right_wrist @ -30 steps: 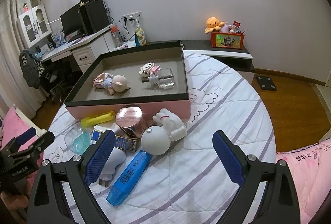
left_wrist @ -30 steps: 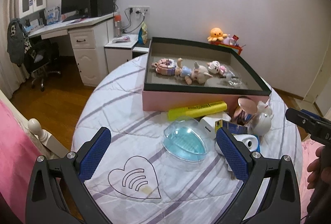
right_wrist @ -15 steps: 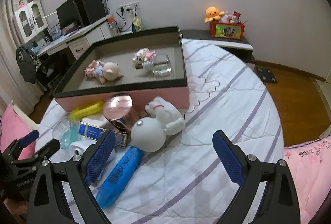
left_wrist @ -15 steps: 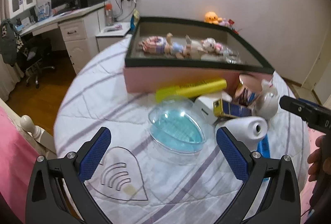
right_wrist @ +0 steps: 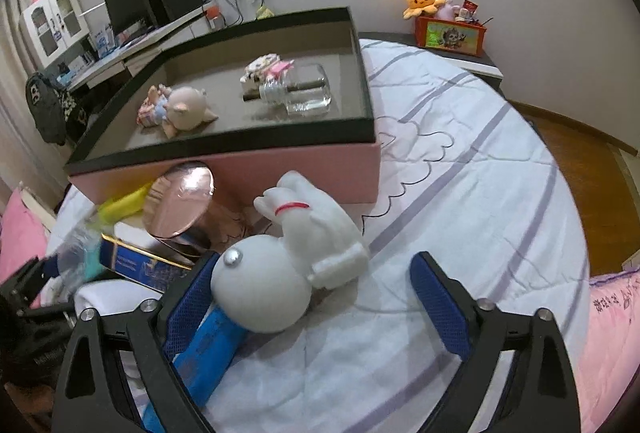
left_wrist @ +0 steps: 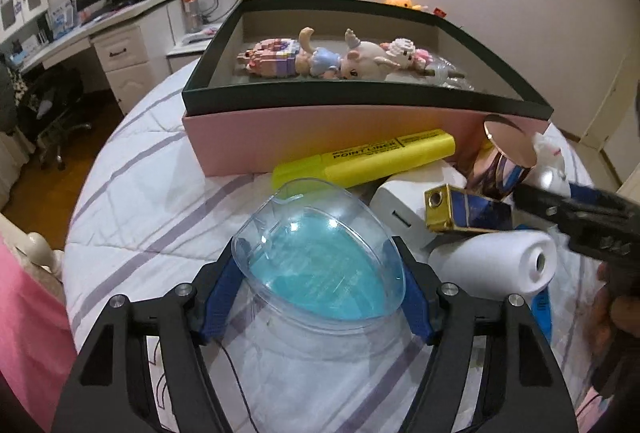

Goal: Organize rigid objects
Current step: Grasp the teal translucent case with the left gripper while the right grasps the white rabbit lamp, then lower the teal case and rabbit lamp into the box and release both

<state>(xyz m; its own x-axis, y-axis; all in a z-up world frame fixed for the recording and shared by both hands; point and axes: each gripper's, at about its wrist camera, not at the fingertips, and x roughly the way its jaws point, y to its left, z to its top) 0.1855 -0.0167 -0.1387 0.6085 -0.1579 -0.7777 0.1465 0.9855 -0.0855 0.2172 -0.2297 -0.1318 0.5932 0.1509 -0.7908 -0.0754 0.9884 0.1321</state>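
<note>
Jaws closing: one clear dish [left_wrist: 320,261] (between), one figurine [right_wrist: 280,265].

Your blue marker [right_wrist: 200,349] sits mostly hidden under the white figure [right_wrist: 280,265]; the yellow highlighter [right_wrist: 120,203] and clear case [right_wrist: 78,253] blur at left.

Warm, dim indoor light with soft shadows, glare glinting off the clear blue-bottomed dish [left_wrist: 320,253] and the rose-gold lid [right_wrist: 179,200], heavy fisheye bending and dark corners, and motion blur smearing the left edge of the right-wrist view.
</note>
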